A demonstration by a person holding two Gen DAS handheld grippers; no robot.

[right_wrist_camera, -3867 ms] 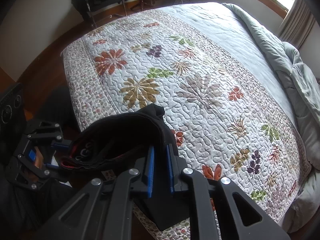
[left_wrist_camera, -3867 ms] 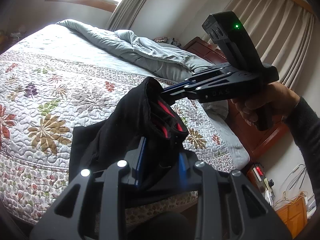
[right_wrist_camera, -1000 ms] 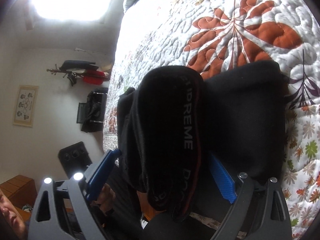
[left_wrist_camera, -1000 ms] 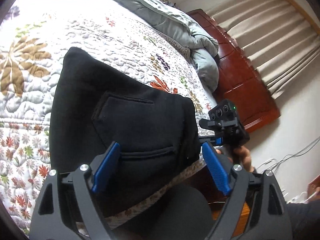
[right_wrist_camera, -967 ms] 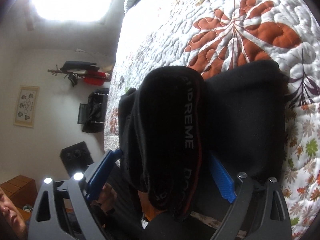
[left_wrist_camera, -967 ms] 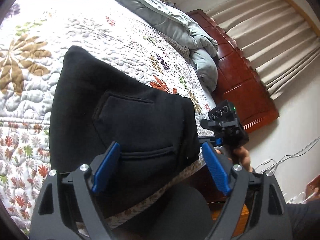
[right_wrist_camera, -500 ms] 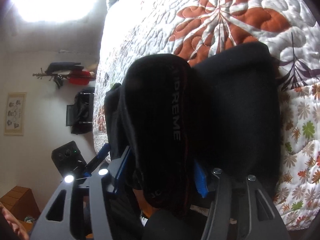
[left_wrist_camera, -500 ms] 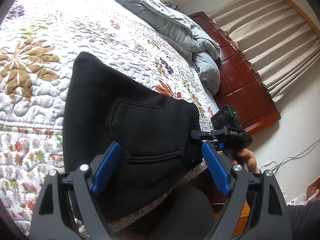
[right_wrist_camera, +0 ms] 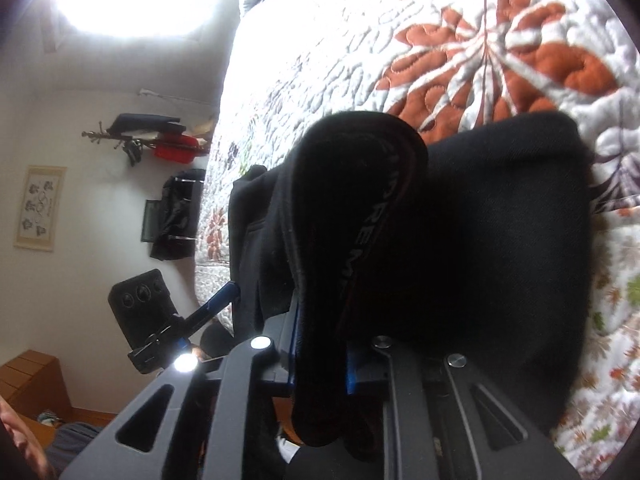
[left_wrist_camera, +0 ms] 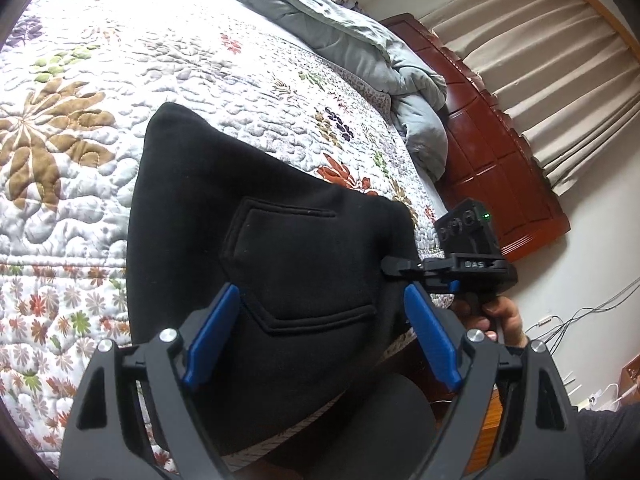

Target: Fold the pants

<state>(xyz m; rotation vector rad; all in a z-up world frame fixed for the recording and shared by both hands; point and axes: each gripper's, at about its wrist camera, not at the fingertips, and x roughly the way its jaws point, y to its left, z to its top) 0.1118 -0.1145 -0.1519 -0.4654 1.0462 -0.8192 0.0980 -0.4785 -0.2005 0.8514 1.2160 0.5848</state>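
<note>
Black pants (left_wrist_camera: 256,216) lie folded on the quilted floral bedspread (left_wrist_camera: 80,92), back pocket up, hanging a little over the near bed edge. My left gripper (left_wrist_camera: 320,332) is open, its blue pads (left_wrist_camera: 212,332) spread above the pocket and holding nothing. My right gripper (right_wrist_camera: 320,356) is shut on the pants' waistband (right_wrist_camera: 360,216), which bears grey lettering. In the left wrist view the right gripper (left_wrist_camera: 394,266) grips the pants' right corner. The left gripper (right_wrist_camera: 224,300) shows at the pants' far side in the right wrist view.
A rumpled grey duvet (left_wrist_camera: 340,28) lies along the far side of the bed. A red-brown wooden headboard (left_wrist_camera: 500,152) and beige curtains (left_wrist_camera: 560,60) stand to the right. Cables (left_wrist_camera: 580,320) trail on the floor. A coat rack (right_wrist_camera: 152,136) and a black bag (right_wrist_camera: 172,216) stand by the wall.
The right gripper has closed from wide open onto the waistband. The left gripper stays open and has drawn back slightly. Earlier both held the bunched pants above the bed.
</note>
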